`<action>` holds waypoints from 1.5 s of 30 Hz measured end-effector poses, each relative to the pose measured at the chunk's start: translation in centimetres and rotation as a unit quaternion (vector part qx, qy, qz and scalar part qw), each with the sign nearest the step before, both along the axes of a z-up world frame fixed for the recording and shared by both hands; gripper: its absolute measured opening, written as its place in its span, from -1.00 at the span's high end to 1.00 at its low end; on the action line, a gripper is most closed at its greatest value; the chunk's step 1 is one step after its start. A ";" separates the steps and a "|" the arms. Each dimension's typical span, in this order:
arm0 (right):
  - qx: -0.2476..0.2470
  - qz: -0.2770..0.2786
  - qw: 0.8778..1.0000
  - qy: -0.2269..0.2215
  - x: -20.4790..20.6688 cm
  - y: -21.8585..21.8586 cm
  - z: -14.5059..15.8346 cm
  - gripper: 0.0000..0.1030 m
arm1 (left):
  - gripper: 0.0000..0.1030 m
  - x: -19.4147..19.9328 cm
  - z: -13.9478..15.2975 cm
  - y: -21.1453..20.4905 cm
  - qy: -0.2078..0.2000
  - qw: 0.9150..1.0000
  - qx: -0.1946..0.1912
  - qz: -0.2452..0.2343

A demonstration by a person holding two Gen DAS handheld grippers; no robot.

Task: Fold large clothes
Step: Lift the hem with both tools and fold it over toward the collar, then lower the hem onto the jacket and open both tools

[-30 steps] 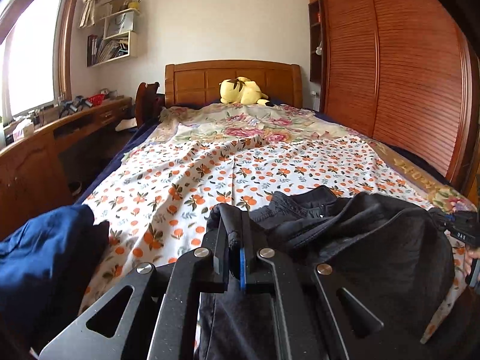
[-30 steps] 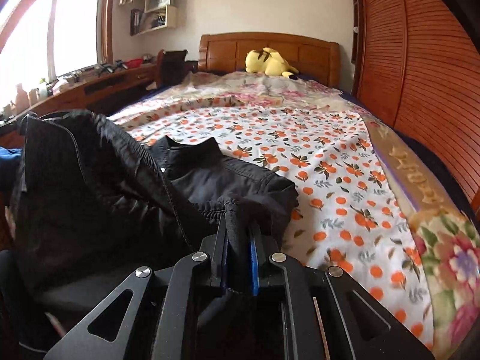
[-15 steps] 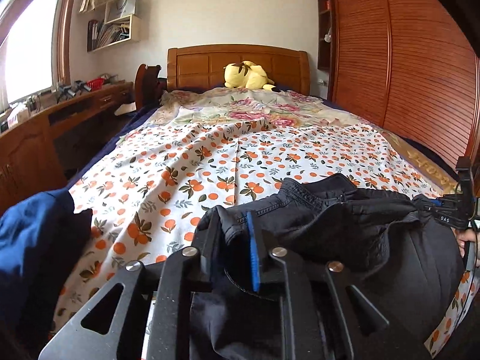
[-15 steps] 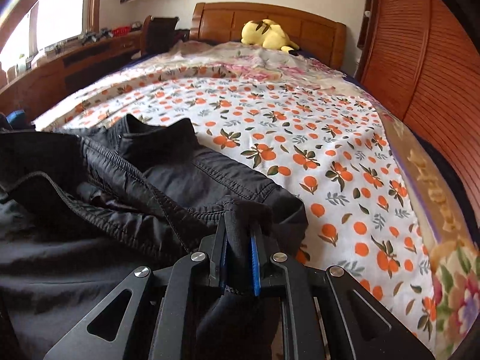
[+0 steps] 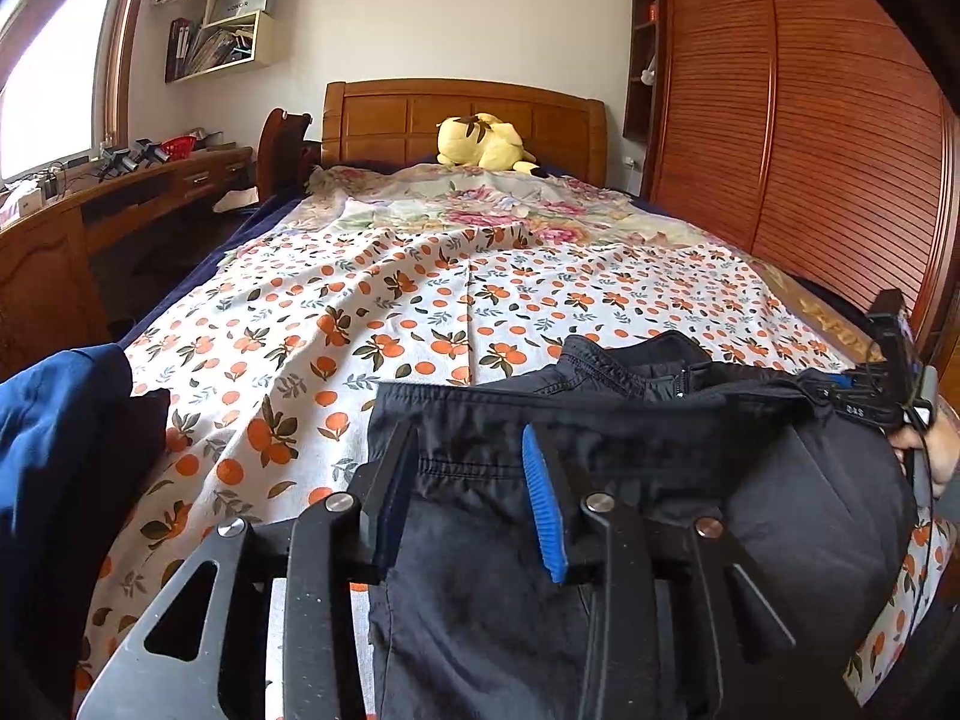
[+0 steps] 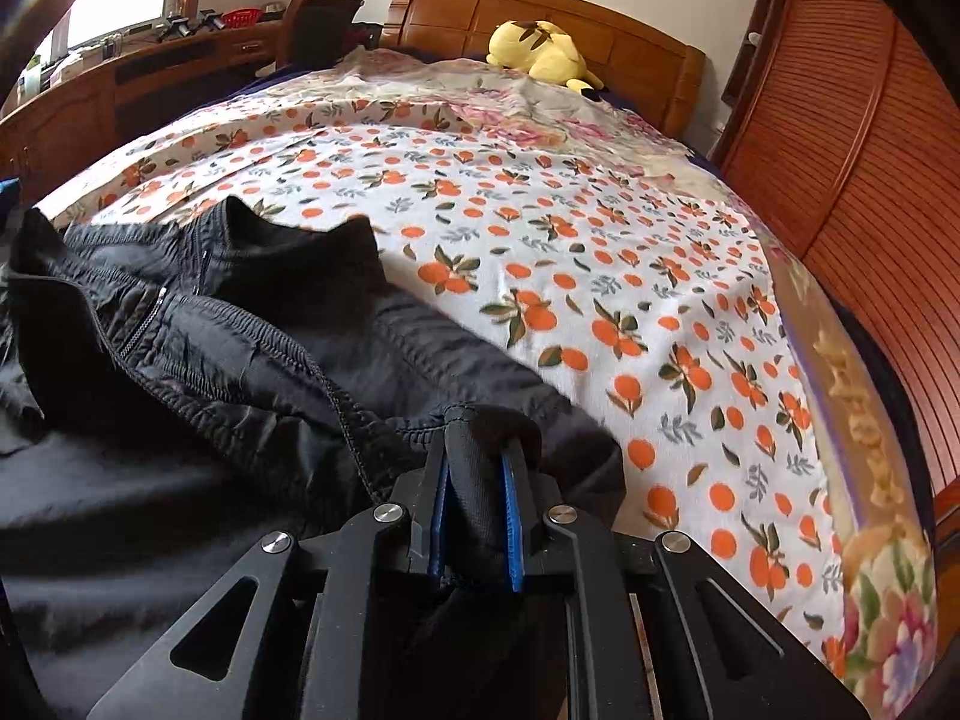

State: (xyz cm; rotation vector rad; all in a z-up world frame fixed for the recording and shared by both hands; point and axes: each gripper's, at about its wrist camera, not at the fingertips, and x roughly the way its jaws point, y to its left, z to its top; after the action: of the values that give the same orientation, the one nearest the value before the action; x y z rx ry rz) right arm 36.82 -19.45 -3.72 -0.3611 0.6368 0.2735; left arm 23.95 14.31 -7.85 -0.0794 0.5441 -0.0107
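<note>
A black zip jacket (image 5: 780, 480) lies spread across the near end of the bed, collar toward the headboard. My left gripper (image 5: 468, 438) is over its left edge; its jaws are opening, with the fabric's hem lying flat between the blue pads (image 5: 543, 504) and neither pad pressing on it. My right gripper (image 6: 478, 456) is shut on a bunched fold of the jacket (image 6: 210, 348) at its right edge. The left wrist view also shows the right gripper (image 5: 888, 384) at the far right, held by a hand (image 5: 936, 444).
The bed carries an orange-print sheet (image 5: 420, 300) and a yellow plush toy (image 5: 480, 141) at the wooden headboard. A blue garment (image 5: 54, 420) sits at the near left. A wooden desk (image 5: 90, 222) runs along the left, a slatted wardrobe (image 5: 810, 150) along the right.
My left gripper sank toward the bed and its jaws came apart, letting the jacket edge go flat. My right gripper swung rightward with its fold, pulling the jacket out flatter.
</note>
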 end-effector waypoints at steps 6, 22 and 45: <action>-0.007 0.004 1.000 -0.007 2.3 1.7 1.0 0.73 | -0.33 -0.4 0.1 0.3 -0.006 1.000 -0.012 -0.013; 0.014 -0.125 0.992 -0.025 10.3 1.5 2.7 0.71 | -0.52 -0.5 0.2 -0.6 -0.013 0.999 -0.016 -0.024; 0.070 -0.112 0.987 0.088 12.8 -1.7 -0.5 -0.09 | -0.52 0.3 -1.1 -3.7 0.009 0.998 -0.013 -0.064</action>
State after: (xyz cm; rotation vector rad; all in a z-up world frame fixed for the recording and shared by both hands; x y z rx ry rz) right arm 49.60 -21.18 -4.22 -0.1287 0.8200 0.1336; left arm 24.27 10.58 -8.95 -0.0701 0.5664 -0.1416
